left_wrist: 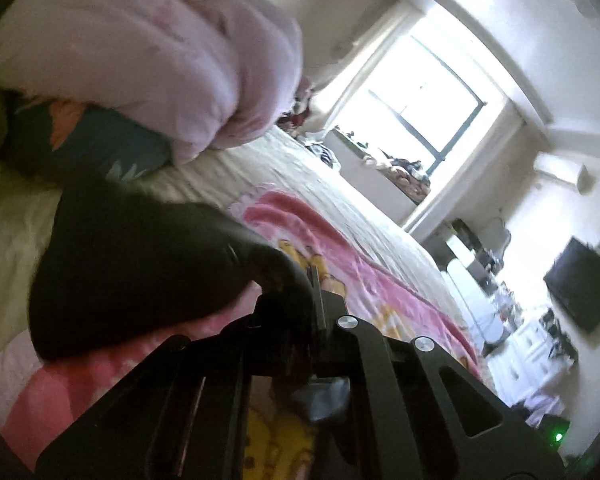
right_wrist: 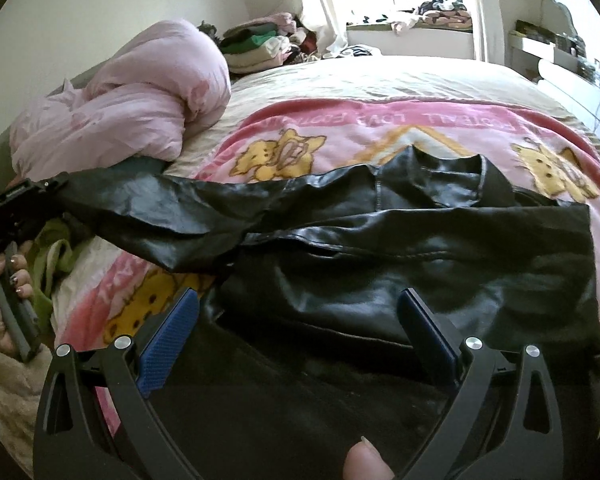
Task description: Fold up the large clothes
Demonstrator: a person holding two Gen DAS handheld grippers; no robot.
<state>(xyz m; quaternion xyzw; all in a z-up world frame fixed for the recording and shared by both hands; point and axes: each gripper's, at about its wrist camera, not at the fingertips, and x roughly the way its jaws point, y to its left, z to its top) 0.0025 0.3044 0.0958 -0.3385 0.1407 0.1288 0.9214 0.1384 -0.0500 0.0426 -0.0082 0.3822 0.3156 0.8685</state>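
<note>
A black leather jacket (right_wrist: 400, 256) lies across the pink cartoon blanket (right_wrist: 340, 128) on the bed. Its left sleeve (right_wrist: 160, 212) is stretched out and lifted off the bed toward the left. My left gripper (right_wrist: 58, 184) is shut on the cuff of that sleeve; in the left wrist view the sleeve (left_wrist: 140, 264) bulges from the closed left gripper (left_wrist: 314, 280). My right gripper (right_wrist: 300, 312) hovers just above the jacket's body, open, its blue pads (right_wrist: 168, 336) wide apart with nothing pinched between them.
A bunched pink duvet (right_wrist: 132, 108) sits at the bed's left, a green cloth (right_wrist: 52, 256) below it. Folded clothes (right_wrist: 260, 44) are piled by the window. A white dresser (right_wrist: 572, 76) stands right of the bed. A hand (right_wrist: 4, 300) holds the left gripper's handle.
</note>
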